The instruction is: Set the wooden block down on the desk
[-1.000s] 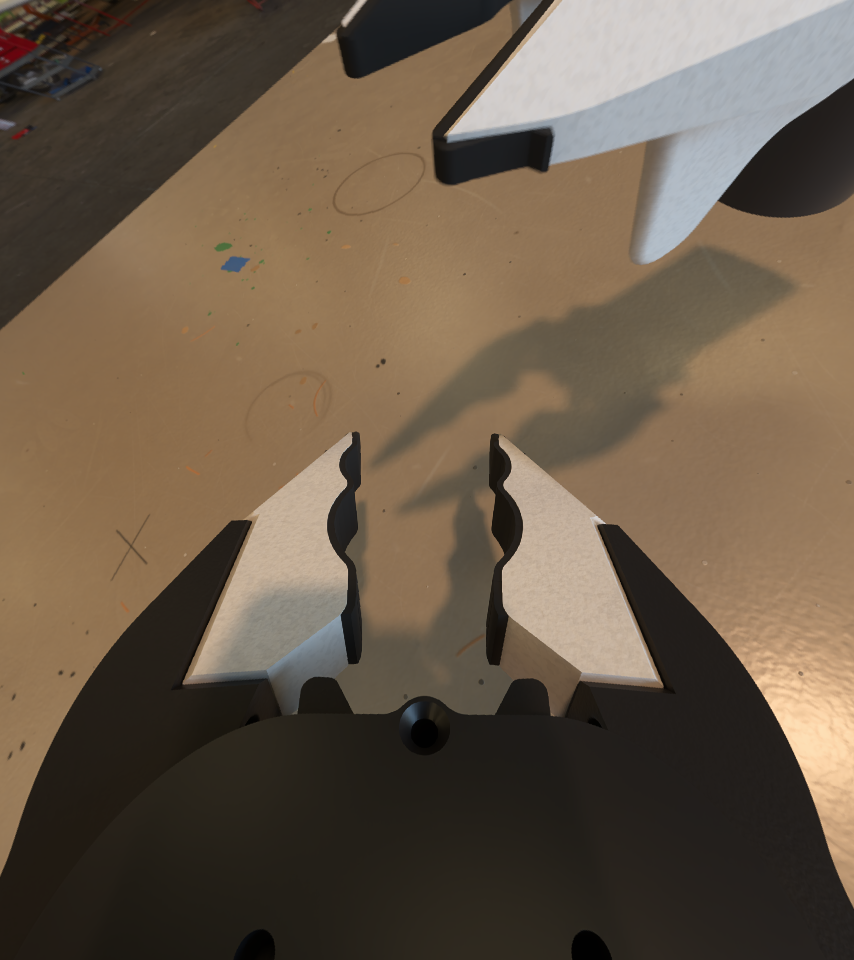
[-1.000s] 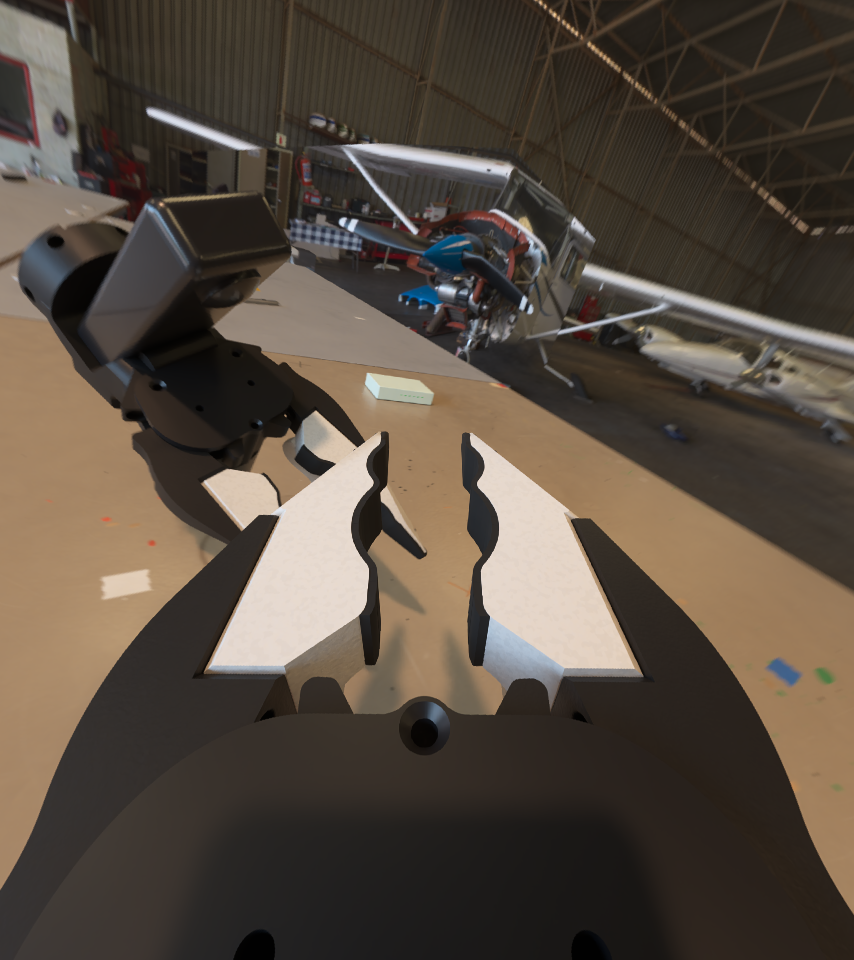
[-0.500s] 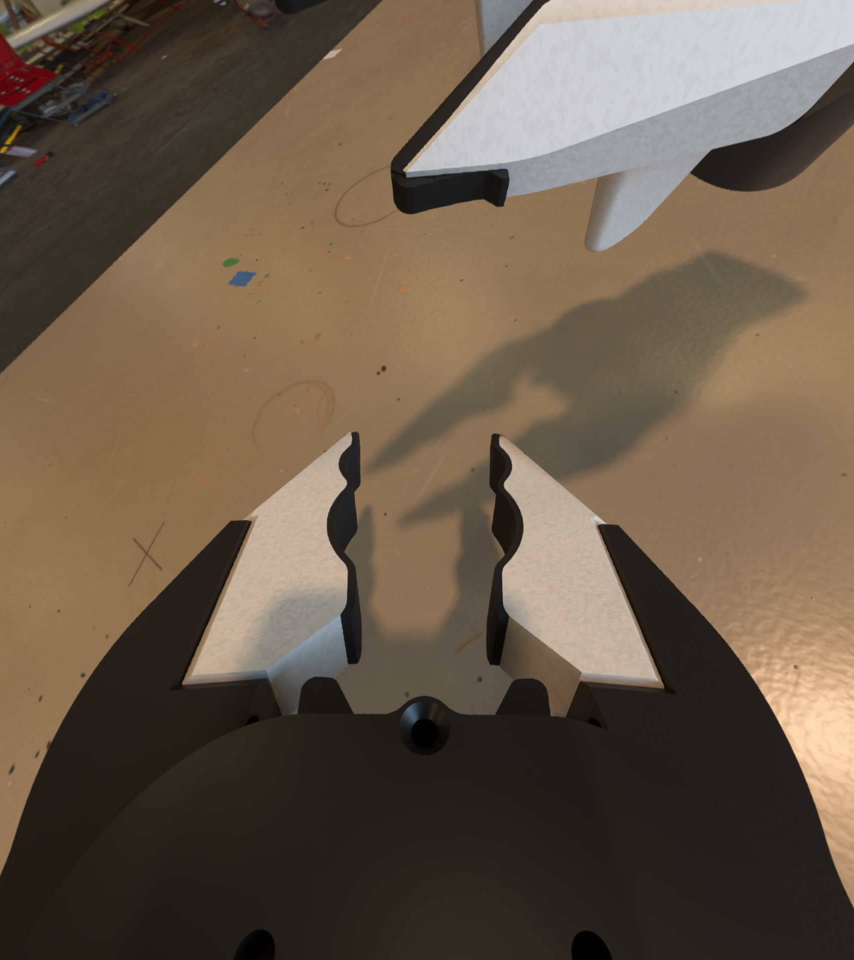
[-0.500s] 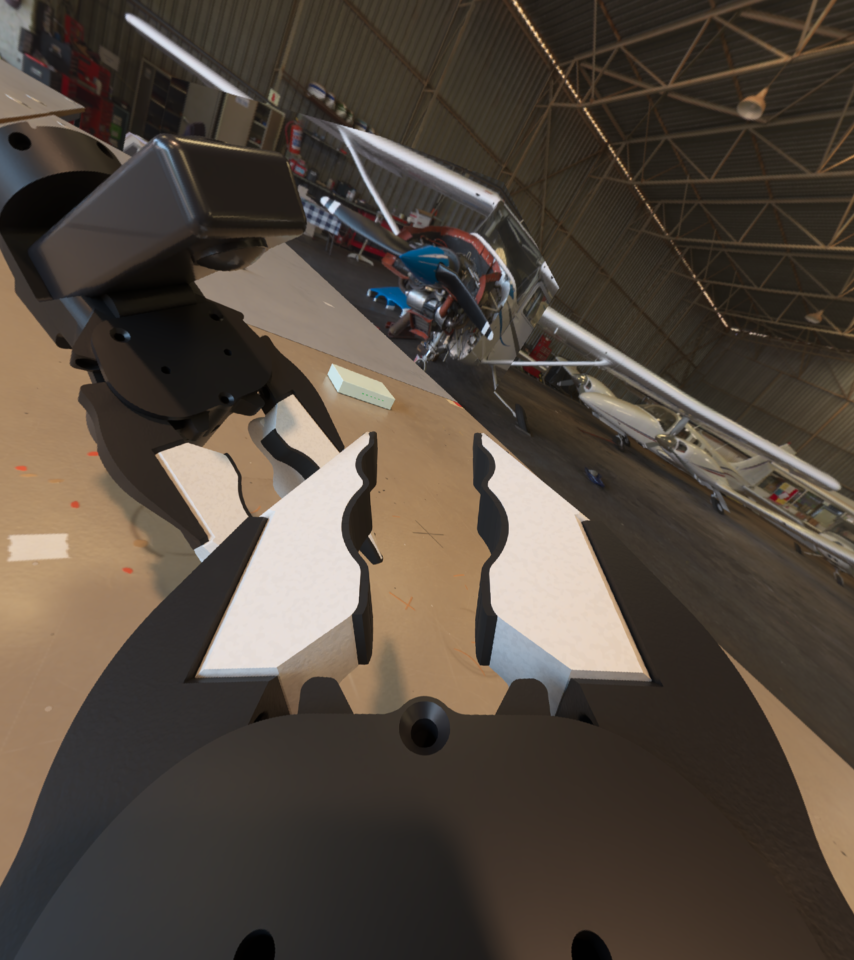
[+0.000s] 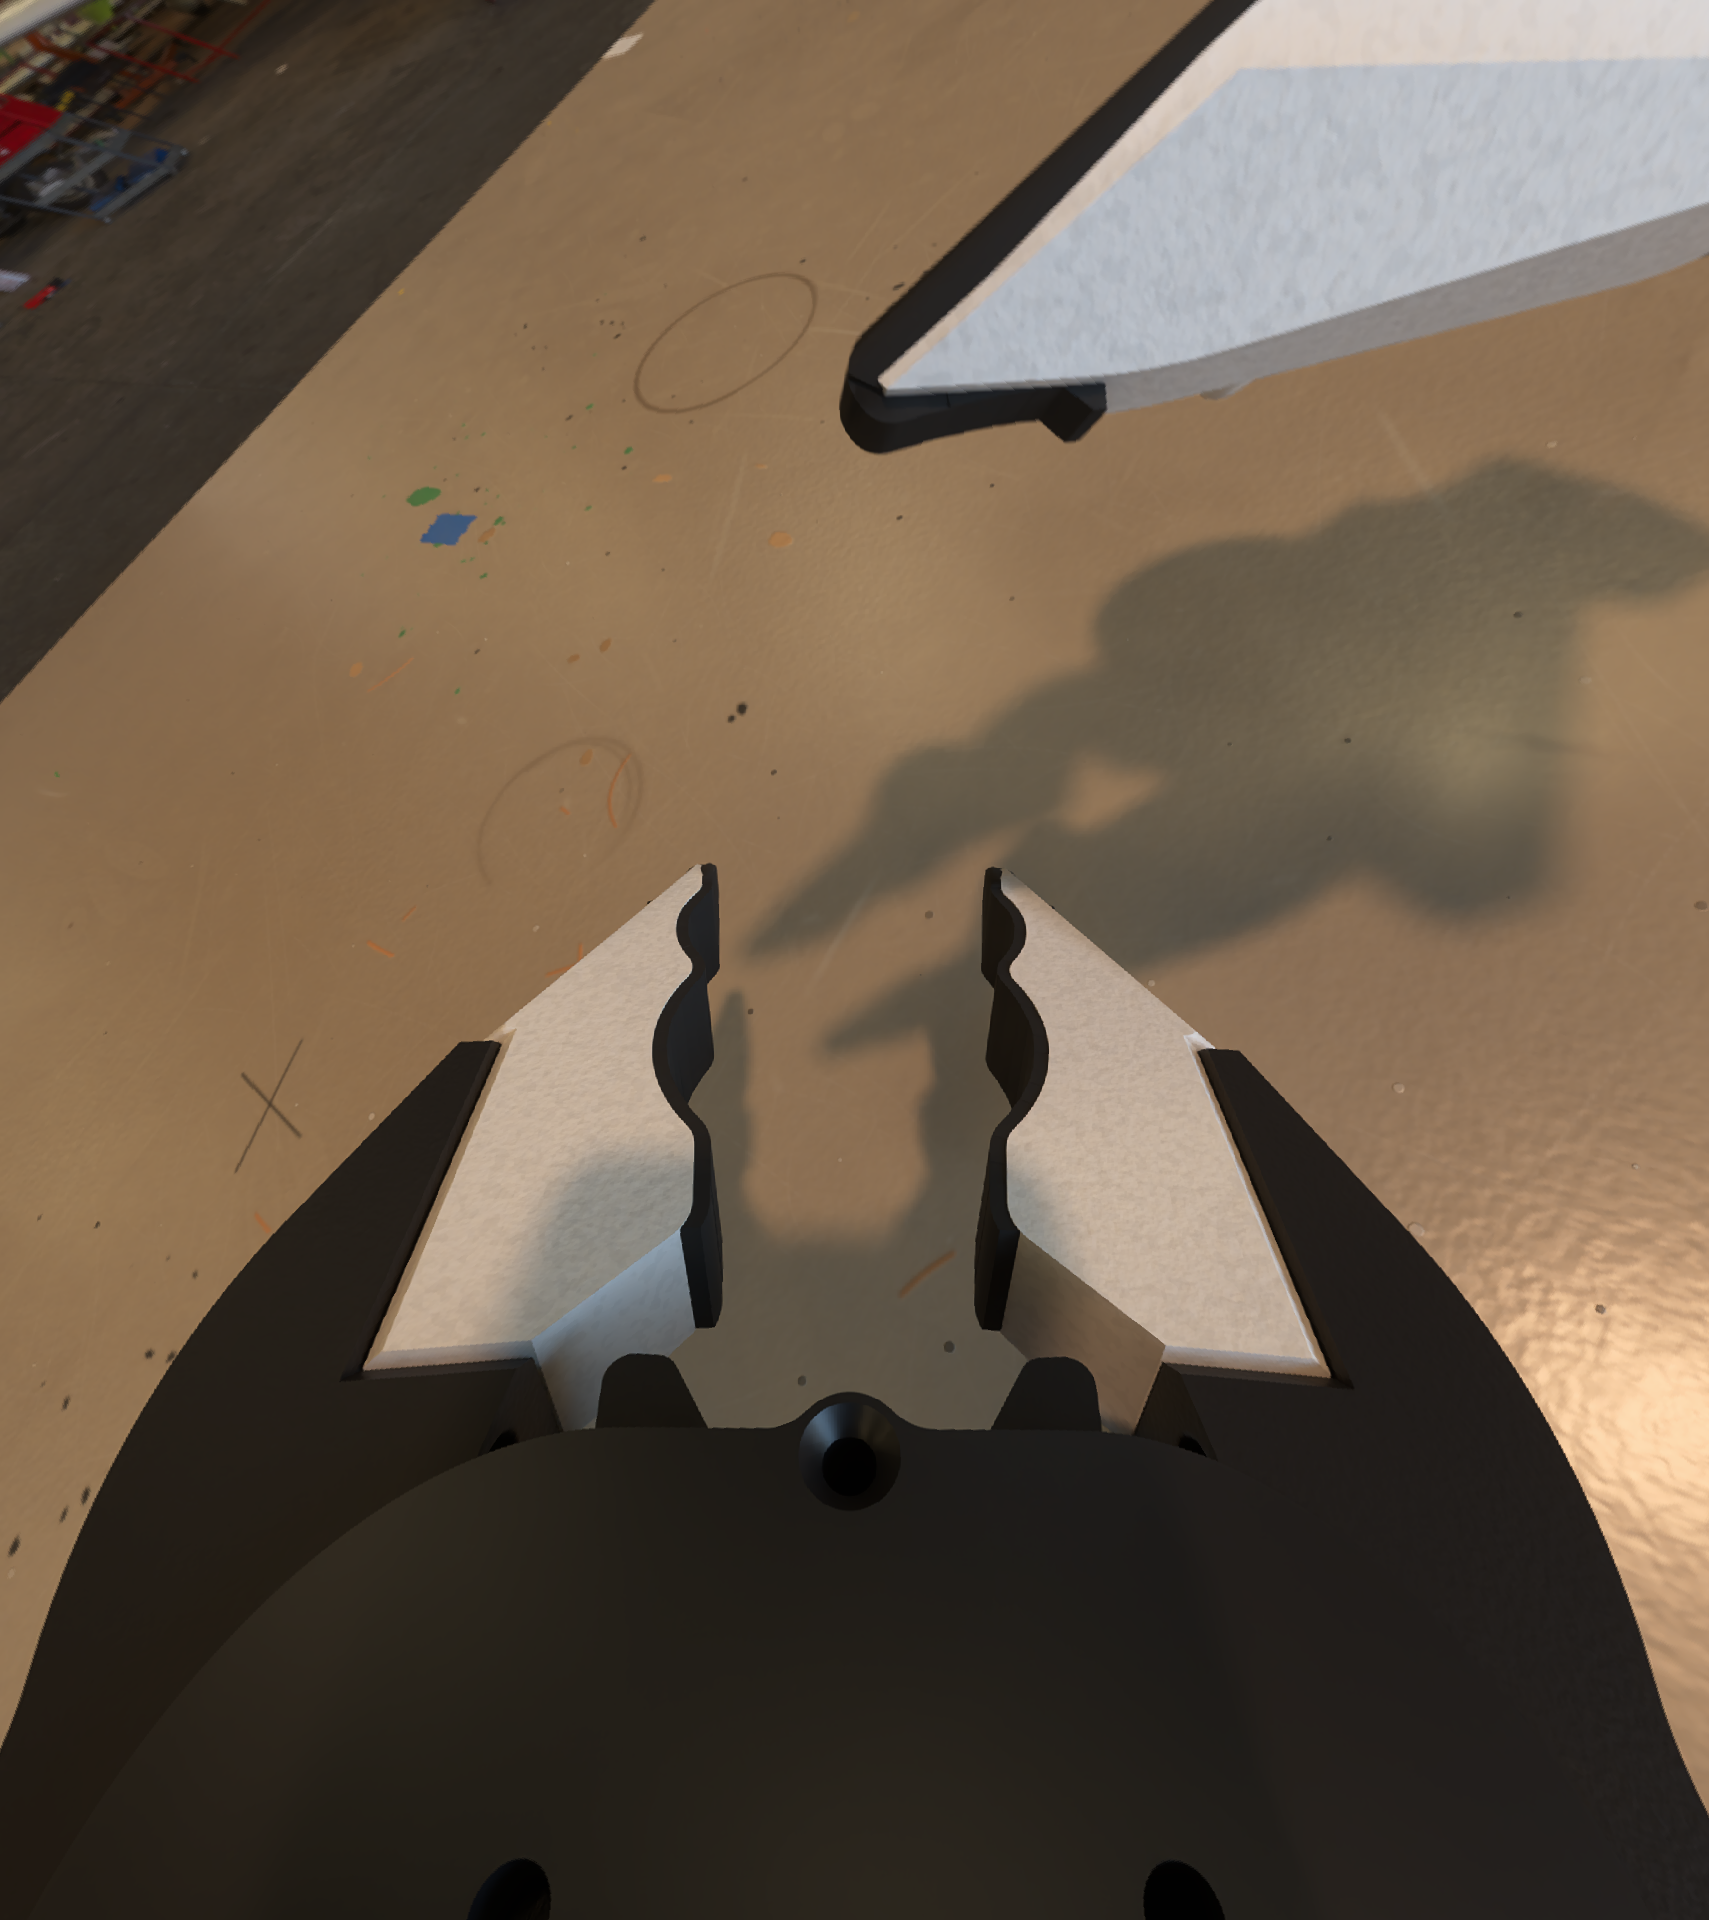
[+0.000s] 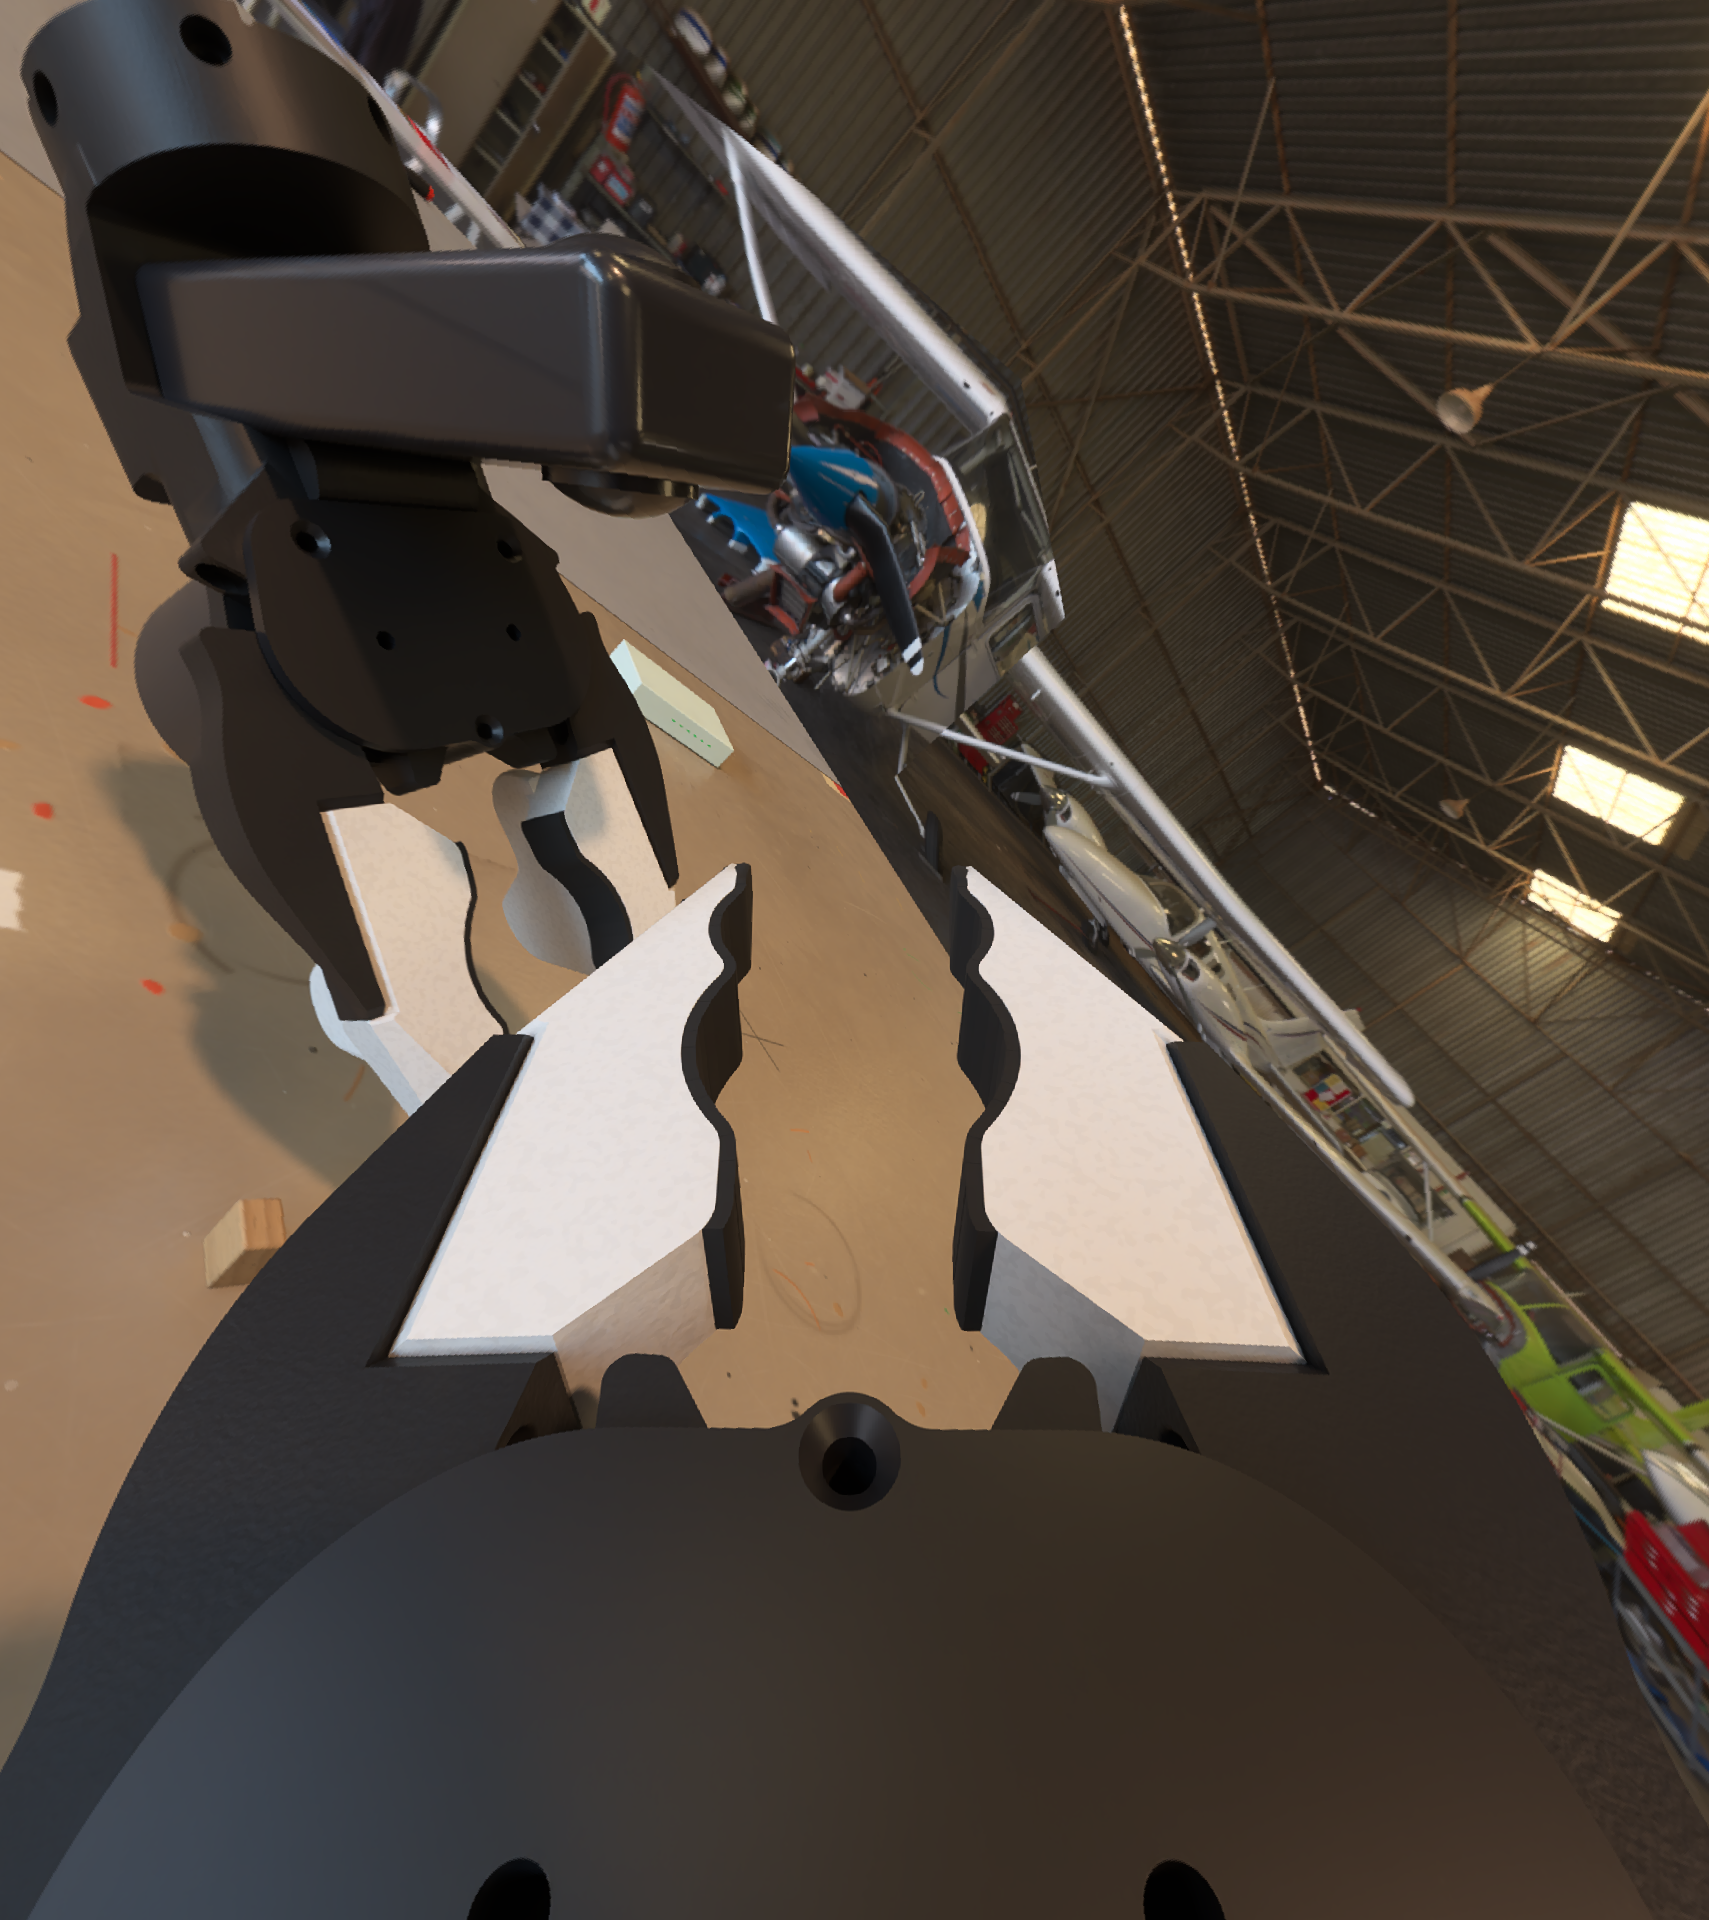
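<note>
Left gripper (image 5: 850,883): fingers apart, moderate gap, nothing btwn them, only bare desk (image 5: 933,644) and shadow showing thru. Right gripper (image 6: 850,883): same story, fingers parted, empty, desk visible btwn the pads. Neither one has hold of anything.

Out from there: in the right wrist view the left gripper hangs above the desk, tips down, close ahead and to the left. Wooden block (image 6: 245,1242) sits low at the left of that view, flat on the desk by the look of it, well apart from both sets of fingers, untouched. Pale flat box (image 6: 673,704) farther back near the desk edge, half behind the left gripper's body.

Progress call: block's on the desk, both grippers free, so the set-down looks done; w/ nothing left but to clear off, I'd say.

Hard to tell: block is part-cut by the right gripper's black body, so its full shape and exact resting face can't be confirmed. Left wrist view doesn't show the block at all; just one big white finger of the right gripper, cropped at the top right.
</note>
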Controlling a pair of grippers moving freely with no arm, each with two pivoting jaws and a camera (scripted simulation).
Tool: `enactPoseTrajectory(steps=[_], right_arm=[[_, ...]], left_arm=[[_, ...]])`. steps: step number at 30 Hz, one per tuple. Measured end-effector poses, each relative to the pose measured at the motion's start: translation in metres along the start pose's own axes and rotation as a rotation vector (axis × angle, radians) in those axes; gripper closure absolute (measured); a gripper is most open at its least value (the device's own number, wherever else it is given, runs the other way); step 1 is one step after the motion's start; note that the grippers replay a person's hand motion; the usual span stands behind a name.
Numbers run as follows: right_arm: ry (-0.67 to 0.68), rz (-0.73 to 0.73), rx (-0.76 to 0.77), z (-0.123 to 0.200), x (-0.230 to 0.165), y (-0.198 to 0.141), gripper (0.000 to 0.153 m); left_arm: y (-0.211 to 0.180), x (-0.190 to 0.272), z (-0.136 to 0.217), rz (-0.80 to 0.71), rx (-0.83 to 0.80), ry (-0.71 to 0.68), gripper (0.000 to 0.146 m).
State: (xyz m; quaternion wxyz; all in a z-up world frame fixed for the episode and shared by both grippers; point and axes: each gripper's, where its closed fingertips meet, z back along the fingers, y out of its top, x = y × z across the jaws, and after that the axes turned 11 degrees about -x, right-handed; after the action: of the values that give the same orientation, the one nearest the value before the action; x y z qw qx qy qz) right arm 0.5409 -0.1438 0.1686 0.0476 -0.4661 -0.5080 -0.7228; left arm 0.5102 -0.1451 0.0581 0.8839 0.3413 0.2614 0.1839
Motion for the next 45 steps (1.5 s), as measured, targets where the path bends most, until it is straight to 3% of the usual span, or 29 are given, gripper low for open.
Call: enactPoseTrajectory(steps=[7,18,21,26,30,34,40,45], right_arm=[[-0.034,-0.004,-0.046,-0.001,0.011,-0.018,0.115],[-0.032,-0.131,-0.147,-0.017,0.025,-0.068,0.112],[0.021,-0.148,-0.152,-0.02,0.02,-0.074,0.107],[0.26,-0.203,-0.169,-0.026,0.0,-0.085,0.09],[0.328,-0.19,-0.179,-0.028,-0.005,-0.088,0.085],[0.323,-0.115,-0.189,-0.025,-0.008,-0.086,0.08],[0.224,0.11,-0.208,-0.023,-0.01,-0.08,0.071],[0.183,0.147,-0.178,-0.022,-0.007,-0.069,0.069]], left_arm=[[-0.004,0.009,-0.004,-0.039,-0.031,-0.009,0.088],[0.003,0.02,-0.006,-0.111,-0.051,0.02,0.08],[0.003,0.02,-0.004,-0.104,-0.051,0.021,0.079],[0.001,0.02,-0.004,-0.115,-0.06,0.025,0.077],[-0.002,0.018,-0.005,-0.123,-0.073,0.035,0.076],[-0.005,0.015,-0.007,-0.12,-0.085,0.04,0.076],[-0.007,0.015,-0.008,-0.118,-0.094,0.036,0.075],[-0.009,0.014,-0.008,-0.114,-0.1,0.034,0.075]])
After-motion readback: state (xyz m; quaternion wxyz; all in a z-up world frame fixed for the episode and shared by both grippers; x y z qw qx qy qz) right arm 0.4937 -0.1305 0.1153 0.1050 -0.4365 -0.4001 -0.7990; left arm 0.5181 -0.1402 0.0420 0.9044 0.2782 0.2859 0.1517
